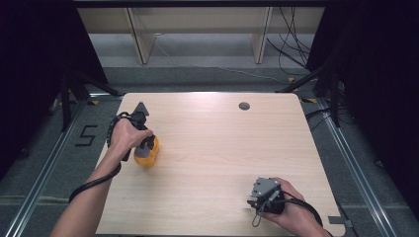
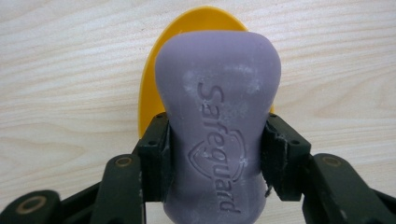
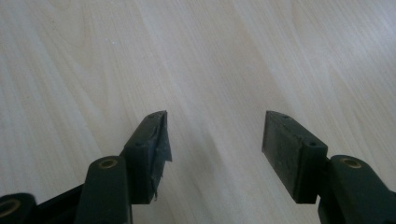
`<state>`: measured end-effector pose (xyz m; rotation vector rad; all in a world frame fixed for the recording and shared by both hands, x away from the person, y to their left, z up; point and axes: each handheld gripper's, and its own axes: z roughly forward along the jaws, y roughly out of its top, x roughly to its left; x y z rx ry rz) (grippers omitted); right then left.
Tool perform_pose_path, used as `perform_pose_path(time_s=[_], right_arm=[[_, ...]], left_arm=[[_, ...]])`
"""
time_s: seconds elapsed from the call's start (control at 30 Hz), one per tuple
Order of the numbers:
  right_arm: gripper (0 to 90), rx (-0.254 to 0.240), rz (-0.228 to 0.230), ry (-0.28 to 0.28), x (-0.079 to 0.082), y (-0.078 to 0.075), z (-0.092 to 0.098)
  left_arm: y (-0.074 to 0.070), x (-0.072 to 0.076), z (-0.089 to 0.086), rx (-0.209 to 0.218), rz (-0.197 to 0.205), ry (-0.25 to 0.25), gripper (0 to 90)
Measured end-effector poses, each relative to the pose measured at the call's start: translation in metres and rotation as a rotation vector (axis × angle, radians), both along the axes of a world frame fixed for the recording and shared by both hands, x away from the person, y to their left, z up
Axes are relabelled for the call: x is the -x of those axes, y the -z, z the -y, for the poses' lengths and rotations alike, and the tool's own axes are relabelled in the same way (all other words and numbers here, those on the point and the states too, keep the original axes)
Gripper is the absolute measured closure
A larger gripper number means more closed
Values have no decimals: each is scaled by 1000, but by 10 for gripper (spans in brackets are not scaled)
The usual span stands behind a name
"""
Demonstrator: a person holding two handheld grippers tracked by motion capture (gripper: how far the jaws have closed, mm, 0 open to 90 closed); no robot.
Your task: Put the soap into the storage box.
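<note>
A pale wood-grain tabletop (image 1: 222, 148) filled the middle, a small round grey grommet hole (image 1: 244, 105) near its far edge, black cables (image 1: 289, 47) trailing over the grey floor (image 1: 197, 74) beyond, by light wooden shelf legs (image 1: 141, 42).

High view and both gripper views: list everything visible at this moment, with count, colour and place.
Purple-grey bar of soap stamped "Safeguard": one, purple-grey, clamped between the left gripper's fingers, above the yellow dish.
Yellow oval plastic soap dish: one, yellow, on the table's left side, under the soap.
Light wooden table: one, pale wood grain, centre of the high view.
Round grey cable hole: one, grey, near the table's far edge.
Pale wooden shelf legs: two, beige, on the floor beyond the table.
Black cables: several, black, on the floor far right.
Left gripper: one, black, shut on the soap.
Right gripper: one, black, open over bare table, near right corner.
Person's hands: two, each holding a gripper.
</note>
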<state>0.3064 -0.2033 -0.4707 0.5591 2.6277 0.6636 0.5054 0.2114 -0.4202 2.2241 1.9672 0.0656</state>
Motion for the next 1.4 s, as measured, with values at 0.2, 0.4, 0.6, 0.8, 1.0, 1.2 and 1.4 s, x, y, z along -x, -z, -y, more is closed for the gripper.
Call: perform_pose_path(time_s=[0.2,0.4,0.6,0.8,1.0,1.2,1.4], right_arm=[[415,4,-1,-1,0,0,0],[415,4,-12,-5,0,0,0],[415,6,-9,-5,0,0,0],[415,6,-9,-6,0,0,0],[415,7,-9,-6,0,0,0],[415,8,-7,-7,0,0,0],[415,26,-11,14,2,-1,-1]], left_arm=[[4,-1,0,2,-2,-6,489],[6,-2,1,-6,-4,-6,489],[7,-2,0,-5,-14,17,489],[8,-3,-2,-20,-44,40,488],[12,-3,-2,-23,-44,43,489],[16,-4,2,-19,-9,-9,488],[19,-4,2,-16,-9,-10,488]])
